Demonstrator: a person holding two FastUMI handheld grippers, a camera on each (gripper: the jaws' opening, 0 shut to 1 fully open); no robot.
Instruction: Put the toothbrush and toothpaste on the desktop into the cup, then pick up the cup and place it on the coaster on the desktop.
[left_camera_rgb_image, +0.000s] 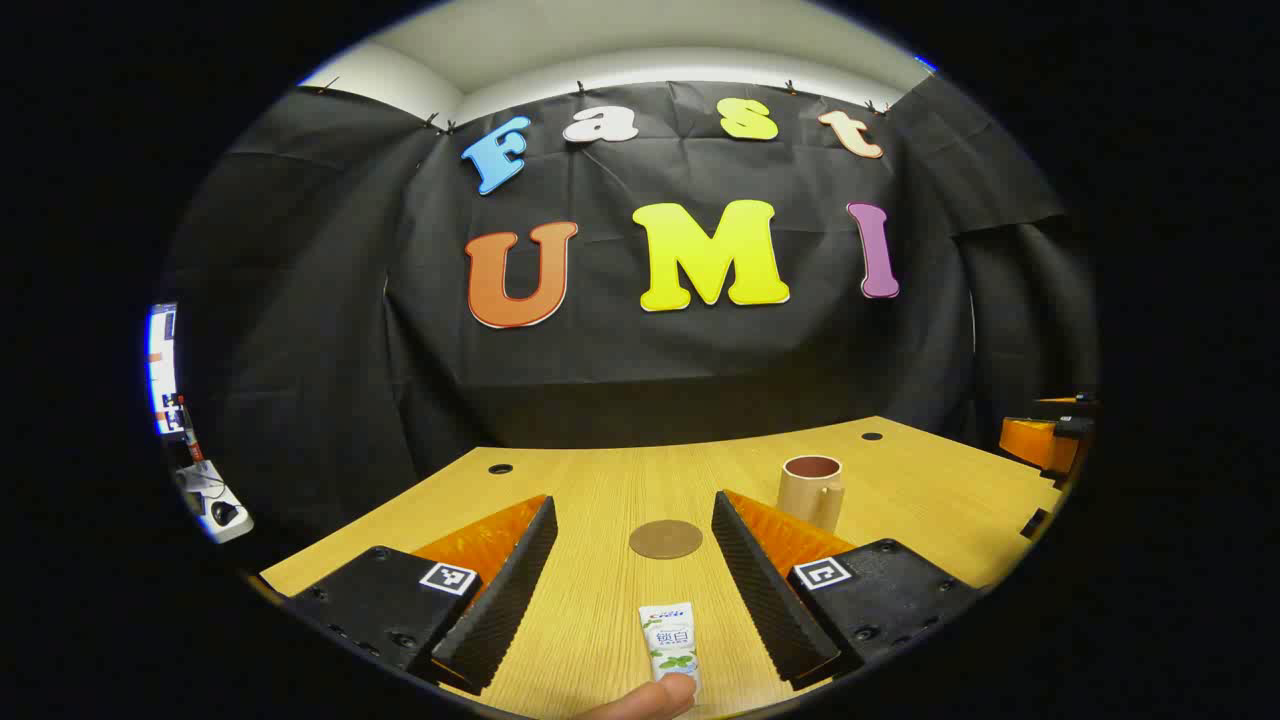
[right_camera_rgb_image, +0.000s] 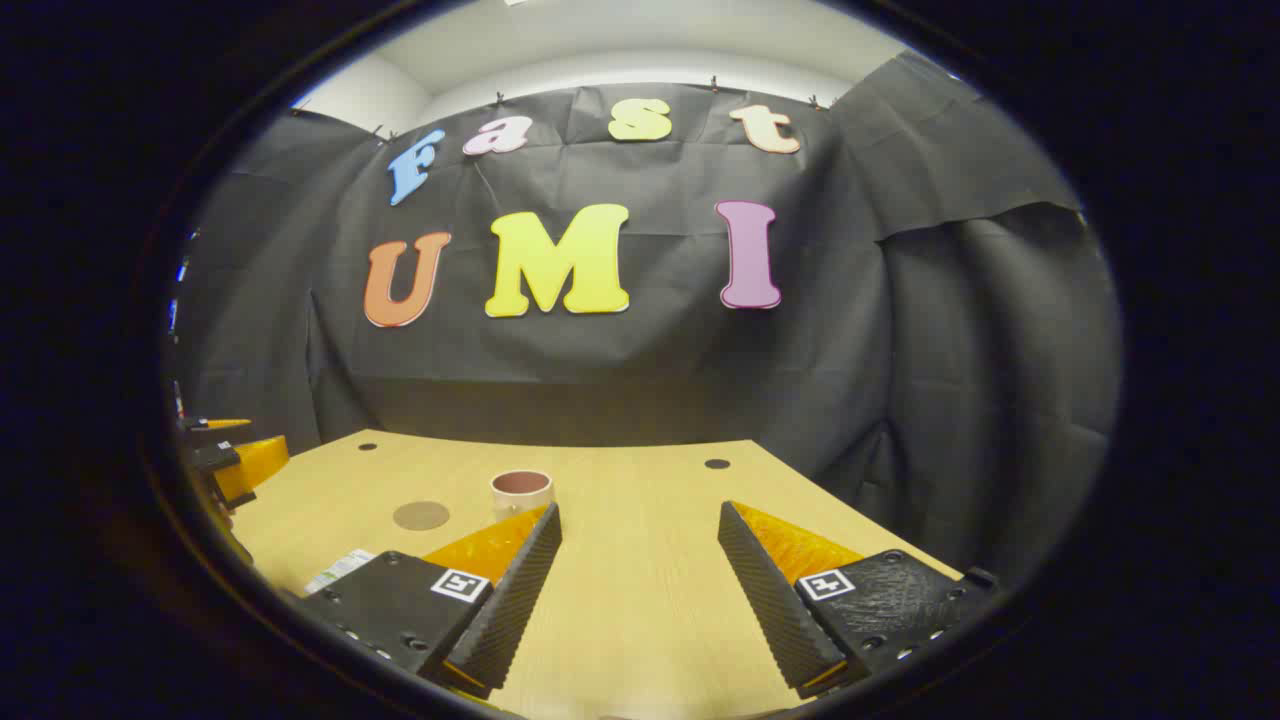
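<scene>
Nothing of the job looks done yet, as far as I can judge. The toothpaste (left_camera_rgb_image: 669, 640) lies flat on the worktop (left_camera_rgb_image: 600, 610), right between the left gripper (left_camera_rgb_image: 635, 585)'s two fingers (left_camera_rgb_image: 505, 585) but touching neither of them; they stand spread wide apart, grasping nothing. A fingertip (left_camera_rgb_image: 655, 697) peeks in at the tube's near end, seemingly resting on or just at it. Beyond the tube, farther out on the wood, sits the round brown coaster (left_camera_rgb_image: 665, 539), bare, and off to its right stands the cup (left_camera_rgb_image: 811, 491), upright with its handle showing; from here its mouth looks empty, though I cannot see to the bottom. The cup and the coaster are apart, so the placing is still to come. In the right gripper view the right gripper (right_camera_rgb_image: 640, 580) hangs over a bare stretch of worktop with its fingers likewise released and wide, the cup just past its left finger. I cannot make out the toothbrush anywhere. So I'd say all is left: tube in, brush in, then cup onto coaster. By count: one toothpaste tube, one cup, one coaster, two grippers, and a few small dark holes (left_camera_rgb_image: 500, 468) along the worktop's far edge.
</scene>
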